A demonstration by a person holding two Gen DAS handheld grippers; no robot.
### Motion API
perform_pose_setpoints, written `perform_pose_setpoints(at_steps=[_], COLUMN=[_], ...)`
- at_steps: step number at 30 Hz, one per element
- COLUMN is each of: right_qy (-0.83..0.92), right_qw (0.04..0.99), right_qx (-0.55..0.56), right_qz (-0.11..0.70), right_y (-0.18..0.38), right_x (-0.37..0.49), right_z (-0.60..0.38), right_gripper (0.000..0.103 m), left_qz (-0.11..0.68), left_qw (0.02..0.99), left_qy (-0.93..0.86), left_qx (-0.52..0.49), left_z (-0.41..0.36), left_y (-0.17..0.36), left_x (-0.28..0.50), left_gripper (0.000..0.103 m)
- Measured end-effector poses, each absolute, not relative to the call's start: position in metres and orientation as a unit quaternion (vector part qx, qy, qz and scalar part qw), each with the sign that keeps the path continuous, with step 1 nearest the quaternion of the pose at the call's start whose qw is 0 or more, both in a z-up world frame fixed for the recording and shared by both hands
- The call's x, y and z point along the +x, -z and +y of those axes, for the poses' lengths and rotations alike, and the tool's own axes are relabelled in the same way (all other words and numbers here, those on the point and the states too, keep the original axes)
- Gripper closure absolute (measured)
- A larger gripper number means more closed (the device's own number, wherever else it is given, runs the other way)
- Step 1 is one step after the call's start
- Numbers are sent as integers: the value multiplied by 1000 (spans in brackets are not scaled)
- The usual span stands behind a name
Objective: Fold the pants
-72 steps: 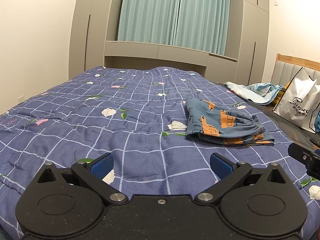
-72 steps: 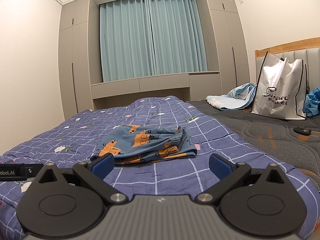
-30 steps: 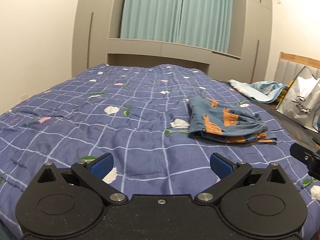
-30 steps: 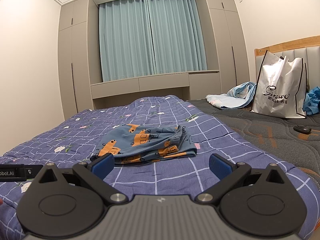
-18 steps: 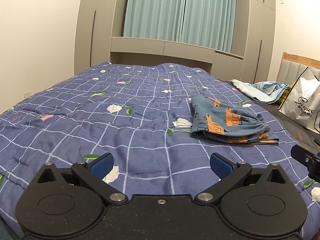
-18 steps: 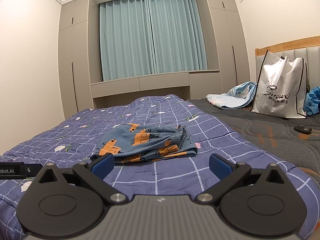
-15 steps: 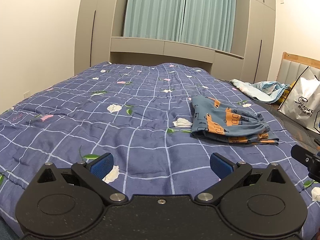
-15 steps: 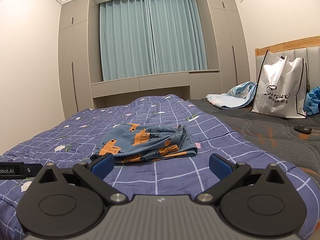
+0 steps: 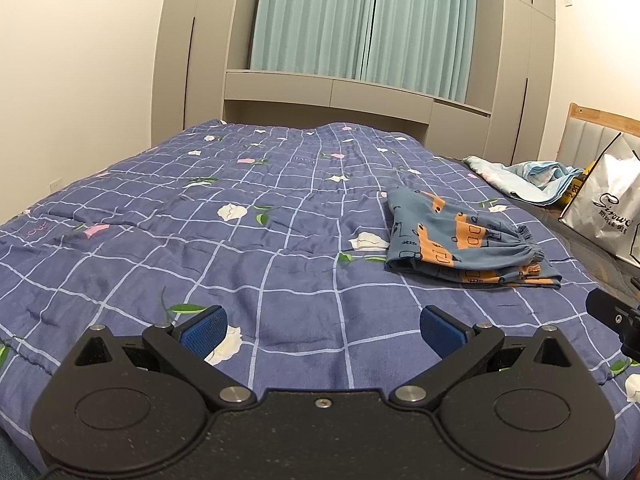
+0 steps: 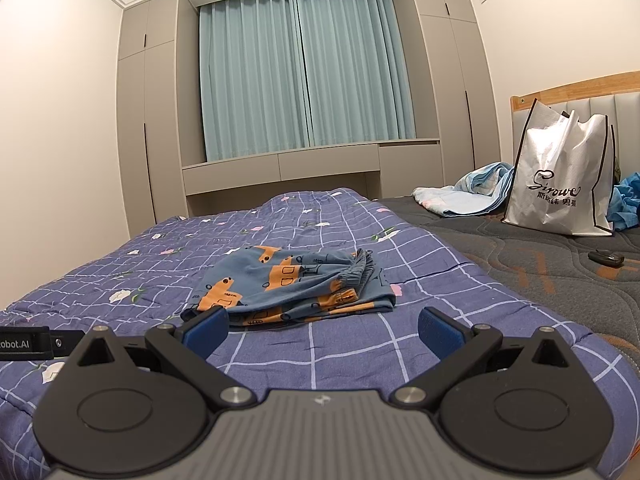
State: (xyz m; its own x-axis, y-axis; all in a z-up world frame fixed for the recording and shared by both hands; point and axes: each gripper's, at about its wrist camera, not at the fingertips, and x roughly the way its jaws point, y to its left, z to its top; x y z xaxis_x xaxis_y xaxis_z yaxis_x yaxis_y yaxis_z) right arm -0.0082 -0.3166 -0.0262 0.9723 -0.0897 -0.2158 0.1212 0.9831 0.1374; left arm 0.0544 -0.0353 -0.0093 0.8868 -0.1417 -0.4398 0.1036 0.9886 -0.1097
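The blue pants with orange print (image 9: 460, 240) lie folded in a small flat stack on the blue checked quilt (image 9: 240, 248). In the right wrist view the pants (image 10: 292, 284) lie just ahead of me, elastic waistband to the right. My left gripper (image 9: 324, 328) is open and empty, held above the quilt, with the pants ahead to its right. My right gripper (image 10: 322, 330) is open and empty, short of the pants' near edge. The right gripper's body (image 9: 612, 316) shows at the left wrist view's right edge.
A white shopping bag (image 10: 560, 184) stands by the wooden headboard at the right. A light blue cloth (image 10: 468, 196) lies on the dark mattress (image 10: 540, 264) beyond it. A small black object (image 10: 606, 257) lies on the mattress. Curtains and grey cabinets stand at the far end.
The left wrist view has shifted a little, tilting up and back from the bed. The pants lie unmoved. Both grippers stay open and empty.
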Motion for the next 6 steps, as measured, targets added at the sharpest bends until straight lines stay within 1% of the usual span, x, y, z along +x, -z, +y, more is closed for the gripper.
perform_pose_setpoints(at_steps=[6], right_qy=[53], right_qw=[990], right_qx=[75], right_qz=[105], right_y=[26], right_x=[-8], right_z=[-317], right_gripper=[0], left_qz=[232], left_qw=[970], left_qy=[62], left_qx=[-40], left_z=[-36], left_y=[11], left_x=[55], left_gripper=[1])
